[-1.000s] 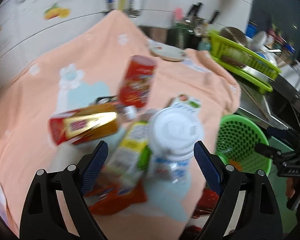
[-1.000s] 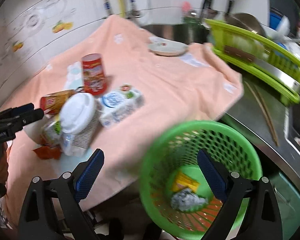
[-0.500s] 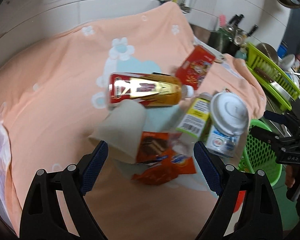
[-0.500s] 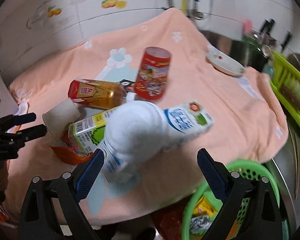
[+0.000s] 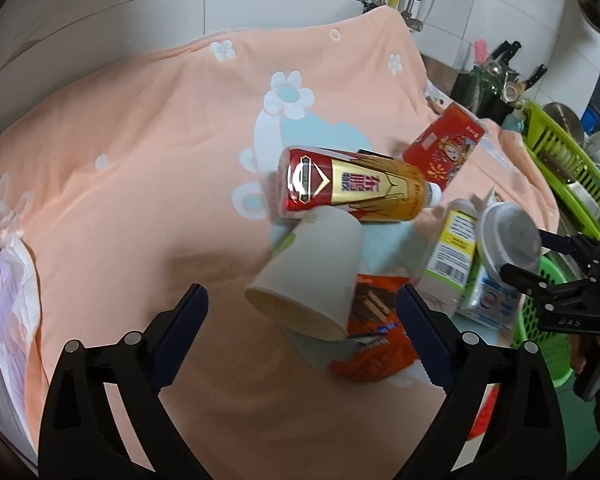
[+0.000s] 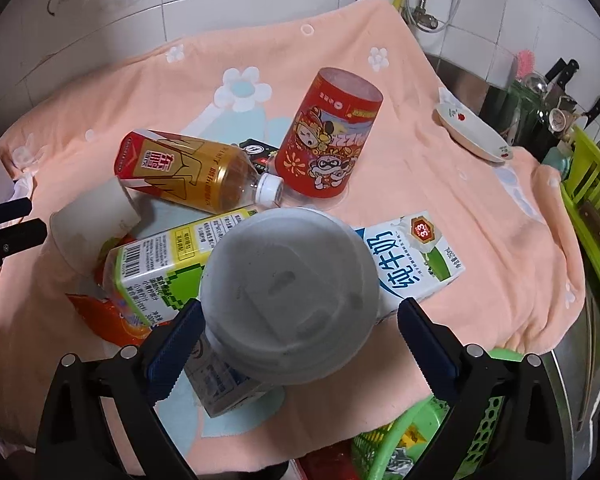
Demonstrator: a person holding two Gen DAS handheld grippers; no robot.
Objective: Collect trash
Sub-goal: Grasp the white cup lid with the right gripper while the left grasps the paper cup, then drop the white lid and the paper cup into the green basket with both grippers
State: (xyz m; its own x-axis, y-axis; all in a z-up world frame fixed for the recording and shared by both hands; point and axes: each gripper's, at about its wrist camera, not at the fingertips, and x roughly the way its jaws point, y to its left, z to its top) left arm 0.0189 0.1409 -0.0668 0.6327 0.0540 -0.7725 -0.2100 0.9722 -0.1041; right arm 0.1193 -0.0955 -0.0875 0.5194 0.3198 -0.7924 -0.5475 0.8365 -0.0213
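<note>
two pairs of tongs hung over the trash pile, both empty. the left tongs (image 5: 302, 330) had just been opening, jaws wide apart around a tipped paper cup (image 5: 310, 270) without touching it, likely lined up to take it. the right tongs (image 6: 296, 346) stood apart either side of a lidded cup (image 6: 290, 294); whether the left pad touched it i could not tell. farther off lay a bottle (image 6: 188, 172), a milk carton (image 6: 412, 260) and a red tub (image 6: 330, 140) on the peach cloth (image 6: 440, 208). the green basket (image 6: 384, 448) waited at the near right edge, handy for drops.
</note>
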